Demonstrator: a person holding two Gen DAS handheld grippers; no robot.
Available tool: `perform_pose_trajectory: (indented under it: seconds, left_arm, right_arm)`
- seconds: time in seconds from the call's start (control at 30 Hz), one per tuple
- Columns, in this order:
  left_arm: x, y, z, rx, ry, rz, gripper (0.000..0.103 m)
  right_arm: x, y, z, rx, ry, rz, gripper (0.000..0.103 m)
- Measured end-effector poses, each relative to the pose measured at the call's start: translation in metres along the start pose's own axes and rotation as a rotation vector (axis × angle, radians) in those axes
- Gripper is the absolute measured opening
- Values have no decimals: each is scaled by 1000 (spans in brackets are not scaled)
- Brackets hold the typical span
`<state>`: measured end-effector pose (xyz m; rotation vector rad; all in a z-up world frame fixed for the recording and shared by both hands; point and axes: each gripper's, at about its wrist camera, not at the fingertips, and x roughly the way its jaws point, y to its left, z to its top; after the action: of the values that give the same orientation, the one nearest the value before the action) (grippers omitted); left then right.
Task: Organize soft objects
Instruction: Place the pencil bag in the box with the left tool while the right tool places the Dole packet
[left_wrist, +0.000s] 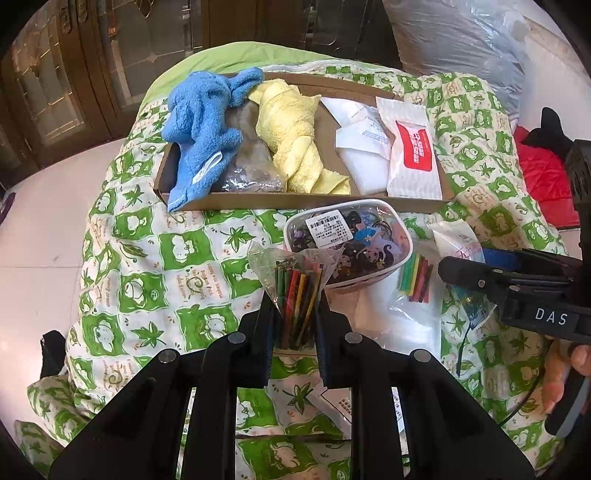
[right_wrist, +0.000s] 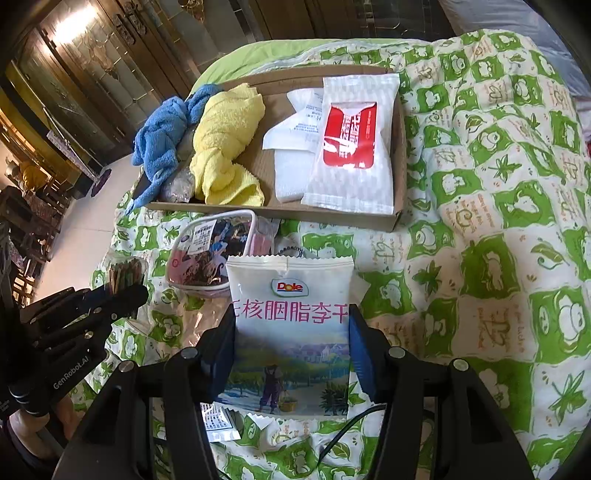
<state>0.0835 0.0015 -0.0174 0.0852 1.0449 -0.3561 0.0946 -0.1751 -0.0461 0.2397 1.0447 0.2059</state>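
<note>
From the left wrist, a clear bag of coloured sticks (left_wrist: 297, 291) is seen pinched between the left gripper (left_wrist: 293, 317) fingers, above the green quilt (left_wrist: 155, 266). A cardboard tray (left_wrist: 295, 201) beyond is filled with towels and packets.

From the right wrist, a Dole snack packet (right_wrist: 290, 332) is seen clamped by the right gripper (right_wrist: 291, 343), near the tray (right_wrist: 280, 212).
</note>
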Motion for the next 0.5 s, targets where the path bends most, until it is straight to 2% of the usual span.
perform_pose_trajectory:
  seconds: [0.27, 0.5]
  left_arm:
    - [-6, 13, 22, -34, -25, -32, 18]
    - [1, 24, 44, -59, -17, -52, 18]
  right_arm:
    - [-2, -1, 8, -6, -15, -4, 55]
    - [4, 3, 16, -33, 0, -3, 56]
